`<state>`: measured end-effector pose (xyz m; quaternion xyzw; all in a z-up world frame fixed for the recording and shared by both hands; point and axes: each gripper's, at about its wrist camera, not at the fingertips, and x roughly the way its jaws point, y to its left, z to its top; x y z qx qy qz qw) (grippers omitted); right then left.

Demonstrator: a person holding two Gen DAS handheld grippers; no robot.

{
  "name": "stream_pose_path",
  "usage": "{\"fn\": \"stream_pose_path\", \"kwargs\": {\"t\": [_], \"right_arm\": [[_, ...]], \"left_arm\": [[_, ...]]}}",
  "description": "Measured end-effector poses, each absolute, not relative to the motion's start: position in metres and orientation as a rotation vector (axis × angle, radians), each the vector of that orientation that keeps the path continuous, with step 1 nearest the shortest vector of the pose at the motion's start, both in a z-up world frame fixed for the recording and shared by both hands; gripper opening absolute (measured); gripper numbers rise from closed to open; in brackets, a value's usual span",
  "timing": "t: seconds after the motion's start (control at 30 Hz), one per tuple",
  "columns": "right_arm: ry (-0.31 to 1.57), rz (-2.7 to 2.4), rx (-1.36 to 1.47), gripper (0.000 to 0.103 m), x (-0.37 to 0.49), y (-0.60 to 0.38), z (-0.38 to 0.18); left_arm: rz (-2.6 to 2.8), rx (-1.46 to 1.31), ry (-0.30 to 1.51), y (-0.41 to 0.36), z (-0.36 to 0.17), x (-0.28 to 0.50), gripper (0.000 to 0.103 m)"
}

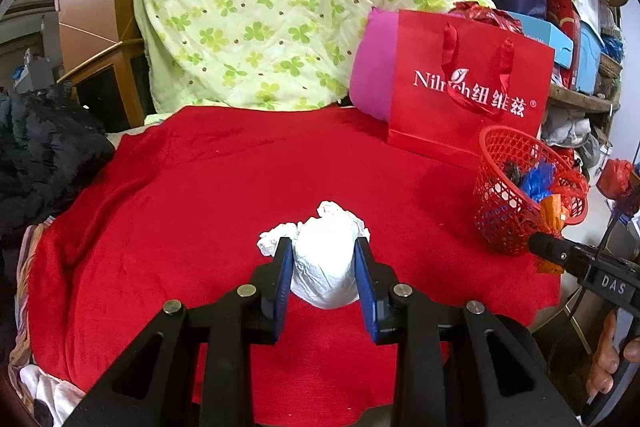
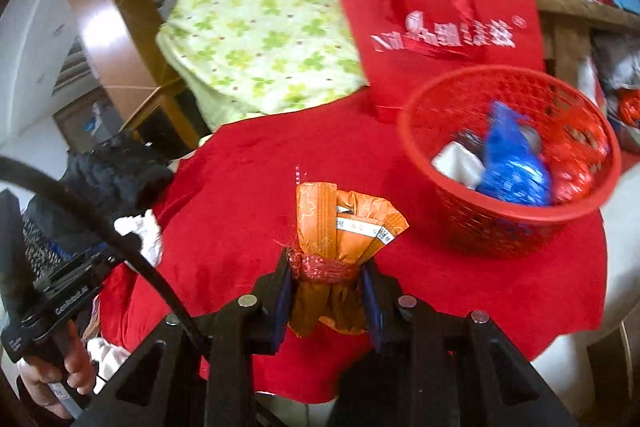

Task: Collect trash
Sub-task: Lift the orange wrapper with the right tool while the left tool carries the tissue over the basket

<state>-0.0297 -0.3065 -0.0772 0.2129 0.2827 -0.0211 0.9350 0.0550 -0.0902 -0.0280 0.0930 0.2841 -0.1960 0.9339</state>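
Observation:
My left gripper (image 1: 323, 251) is shut on a crumpled white paper wad (image 1: 324, 263), held above the red cloth (image 1: 200, 187). In the right wrist view my right gripper (image 2: 326, 269) is shut on an orange wrapper bundle (image 2: 340, 227) tied with red mesh, lifted over the cloth and short of the red mesh basket (image 2: 512, 163). The basket holds a blue wrapper (image 2: 512, 171), a white piece and red scraps. From the left wrist view the basket (image 1: 520, 187) stands at the right edge, with the right gripper's tip and the orange bundle (image 1: 554, 215) at its near rim.
A red paper gift bag (image 1: 468, 87) stands behind the basket, with a pink cushion (image 1: 372, 75) and a green clover quilt (image 1: 280, 7) further back. A black jacket (image 1: 44, 155) lies at the left edge. Cluttered shelves (image 1: 576, 27) fill the right. A hand (image 2: 60, 375) grips the left tool.

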Motion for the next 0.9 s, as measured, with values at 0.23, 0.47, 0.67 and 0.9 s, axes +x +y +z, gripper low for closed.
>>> {"fn": "stream_pose_path", "kwargs": {"t": [0.23, 0.47, 0.67, 0.9], "right_arm": [[0.562, 0.027, 0.342, 0.033, -0.030, -0.269, -0.070], [0.525, 0.078, 0.289, 0.033, -0.034, -0.252, -0.064], [0.494, 0.090, 0.295, 0.033, -0.039, -0.261, -0.062], [0.459, 0.060, 0.323, 0.033, -0.048, -0.285, -0.059]], "left_arm": [[-0.383, 0.188, 0.571, -0.084, -0.026, 0.051, 0.033], [-0.377, 0.207, 0.558, -0.091, -0.021, 0.047, 0.033], [-0.381, 0.245, 0.551, -0.108, -0.020, 0.041, 0.033], [-0.400, 0.287, 0.548, -0.129, -0.018, 0.037, 0.033]]}}
